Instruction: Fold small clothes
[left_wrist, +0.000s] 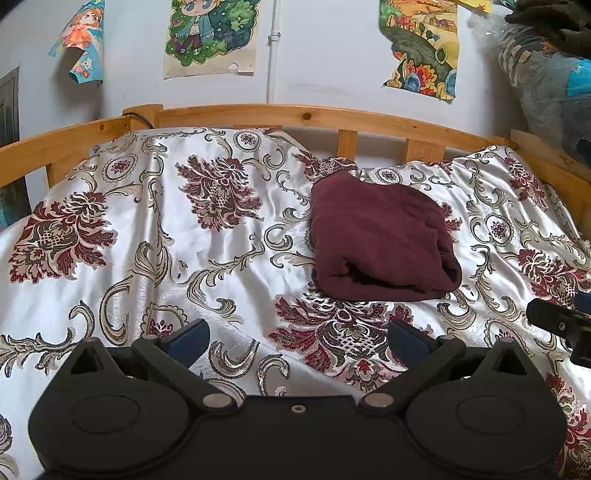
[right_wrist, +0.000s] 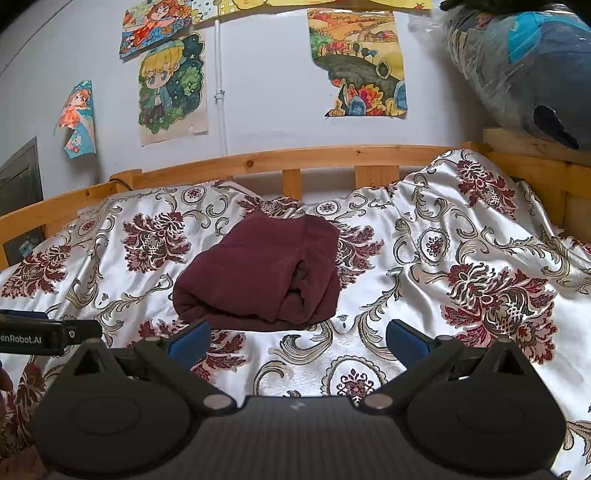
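**On the bed, a maroon bundle waits**

On the bed, atop the patterned satin cover (left_wrist: 207, 258), a maroon garment (left_wrist: 376, 240) lies folded into a thick bundle. Both the left gripper (left_wrist: 299, 338) and right gripper (right_wrist: 297, 339) hover short of it, jaws spread wide, holding nothing. It looks soft and light (probably fleece); I'd grip a doubled edge, since the satin beneath seems slippery.

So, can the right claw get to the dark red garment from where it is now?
Probably yes. The right claw is open, the dark red garment lies folded just ahead of it, and only bare bedspread lies between them.
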